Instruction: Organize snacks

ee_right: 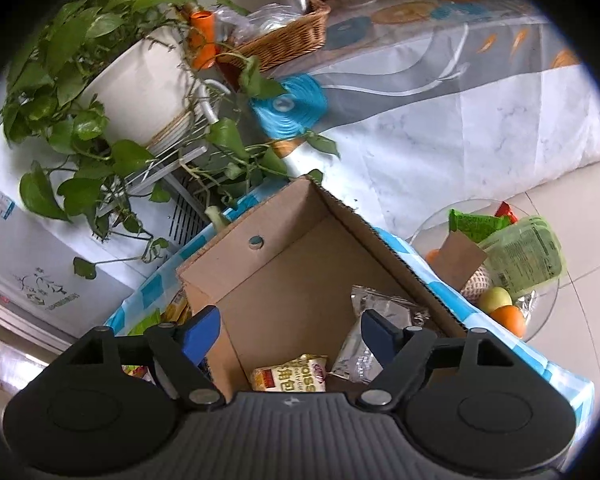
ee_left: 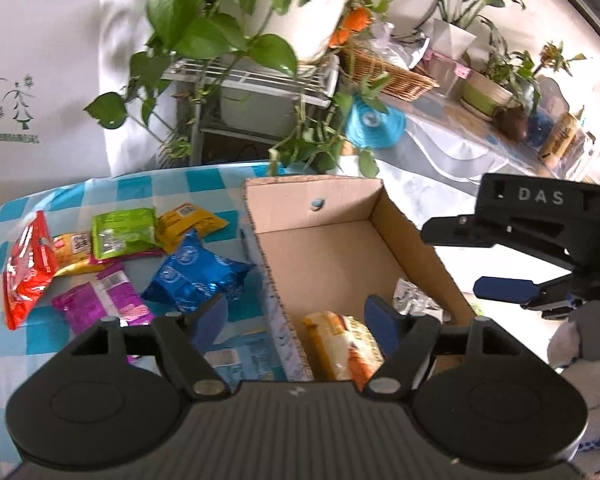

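Both grippers — left (ee_left: 296, 322), right (ee_right: 290, 332) — hang over the cardboard box (ee_left: 332, 248), fingers released, nothing between them.

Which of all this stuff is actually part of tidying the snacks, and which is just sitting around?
Part of the job:
cardboard box
blue packet
purple packet
red packet
green packet

Just lying about:
potted plant
wicker basket
fruit bowl

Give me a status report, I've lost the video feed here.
Both tools open, empty: left tool, right tool. Two packets in cardboard box; blue packet and others on checked cloth. Nothing blocking.
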Demonstrator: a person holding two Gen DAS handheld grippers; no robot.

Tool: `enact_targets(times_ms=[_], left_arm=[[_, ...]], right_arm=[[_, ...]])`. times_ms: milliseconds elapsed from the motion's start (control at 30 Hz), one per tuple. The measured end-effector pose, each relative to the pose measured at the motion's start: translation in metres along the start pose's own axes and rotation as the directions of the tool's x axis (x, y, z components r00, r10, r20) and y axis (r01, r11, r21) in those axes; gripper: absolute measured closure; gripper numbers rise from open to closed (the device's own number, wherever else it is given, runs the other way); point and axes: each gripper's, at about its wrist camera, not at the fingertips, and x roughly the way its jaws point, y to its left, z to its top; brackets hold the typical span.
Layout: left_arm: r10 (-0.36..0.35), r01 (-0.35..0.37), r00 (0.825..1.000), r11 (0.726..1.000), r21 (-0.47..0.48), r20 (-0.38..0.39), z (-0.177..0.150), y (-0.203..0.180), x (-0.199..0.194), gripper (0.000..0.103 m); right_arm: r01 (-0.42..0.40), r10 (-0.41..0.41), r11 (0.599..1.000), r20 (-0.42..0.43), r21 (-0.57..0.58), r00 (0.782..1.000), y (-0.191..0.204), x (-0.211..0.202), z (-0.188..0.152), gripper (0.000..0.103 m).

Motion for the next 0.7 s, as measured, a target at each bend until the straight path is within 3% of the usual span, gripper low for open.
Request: enact_targets(times_ms=[433, 700], left_arm=[[0.075, -0.074, 0.996, 0.997, -0.039, 0.041, 0.015, 0.062, -0.019, 0.024], [0.143, -0.138, 0.989, 0.985, -0.102, 0.039, 0.024, 0.126, -0.029, 0.023]], right_arm=[[-0.056, 0.053, 0.989, -0.029, -0.138, 0.998, 0.045, 0.015, -0.012, 0.018], [-0.1, 0.089, 0.97, -0.057, -0.223, 0.994, 0.073, 0.025, -0.021, 0.018]])
